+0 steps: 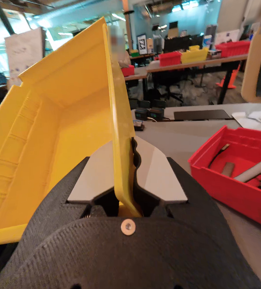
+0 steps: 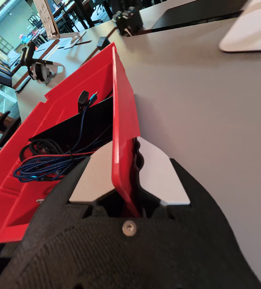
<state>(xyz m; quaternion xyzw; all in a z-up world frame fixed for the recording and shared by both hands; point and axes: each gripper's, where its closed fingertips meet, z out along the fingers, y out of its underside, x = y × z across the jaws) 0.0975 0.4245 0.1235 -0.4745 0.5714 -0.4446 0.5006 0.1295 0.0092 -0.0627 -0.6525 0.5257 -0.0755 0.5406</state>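
Note:
My left gripper (image 1: pixel 123 140) is shut on the side wall of a yellow plastic bin (image 1: pixel 56 125). The bin is empty and held tilted in the air. My right gripper (image 2: pixel 125 140) is shut on the side wall of a red plastic bin (image 2: pixel 79 81), also tilted. The red bin holds a black flat panel (image 2: pixel 73 131), coiled blue braided cables (image 2: pixel 48 167), a black cable and a small black adapter (image 2: pixel 82 98). In the left wrist view the red bin (image 1: pixel 217 187) shows at the right on the grey table, with a grey tube (image 1: pixel 255 168) and a small cable (image 1: pixel 217 154) inside.
The grey table (image 1: pixel 165 140) carries black chargers (image 1: pixel 148 114), a dark flat pad (image 1: pixel 201 115) and a white sheet (image 1: pixel 252 122). A white flat object (image 2: pixel 248 31) lies at the far right in the right wrist view. More red and yellow bins (image 1: pixel 194 54) stand on distant tables. Spacing between my two grippers at the tips: around 45 cm.

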